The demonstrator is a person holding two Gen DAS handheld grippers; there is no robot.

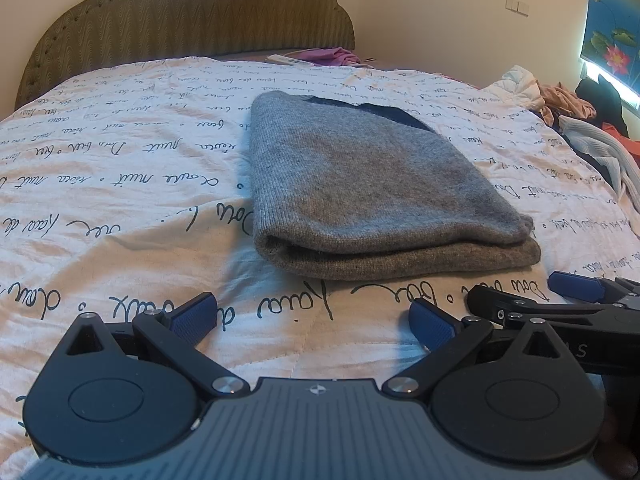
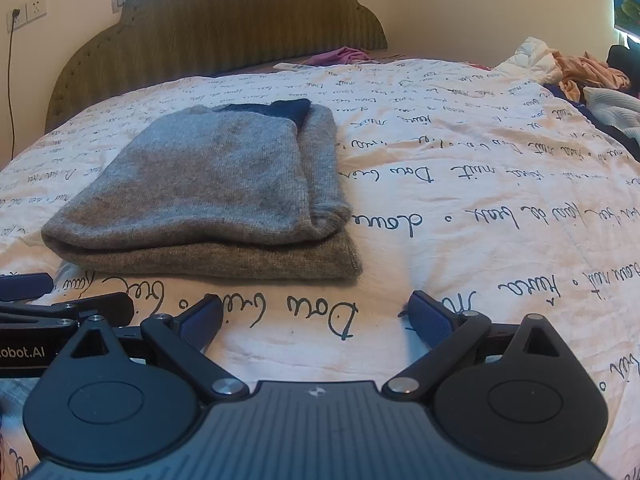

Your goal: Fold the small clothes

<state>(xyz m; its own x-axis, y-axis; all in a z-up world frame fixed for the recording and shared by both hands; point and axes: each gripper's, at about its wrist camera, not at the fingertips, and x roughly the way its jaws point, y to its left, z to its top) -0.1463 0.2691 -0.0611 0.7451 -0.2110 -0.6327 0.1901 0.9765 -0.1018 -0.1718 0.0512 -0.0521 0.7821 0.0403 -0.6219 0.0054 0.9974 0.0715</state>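
A grey knit garment (image 1: 360, 184) lies folded into a thick rectangle on the white bedspread (image 1: 120, 184), with a dark blue patch at its far end. In the right wrist view the same garment (image 2: 216, 196) sits left of centre. My left gripper (image 1: 314, 320) is open just short of the folded near edge, nothing between its blue pads. My right gripper (image 2: 316, 318) is open too, close in front of the garment's near right corner and holding nothing. The right gripper's fingers (image 1: 576, 286) show at the left view's right edge.
A padded olive headboard (image 1: 192, 12) stands at the far end. A heap of loose clothes (image 1: 580, 120) lies at the bed's right side, also in the right wrist view (image 2: 592, 76). A purple cloth (image 1: 340, 56) and a white remote (image 1: 288, 60) rest near the headboard.
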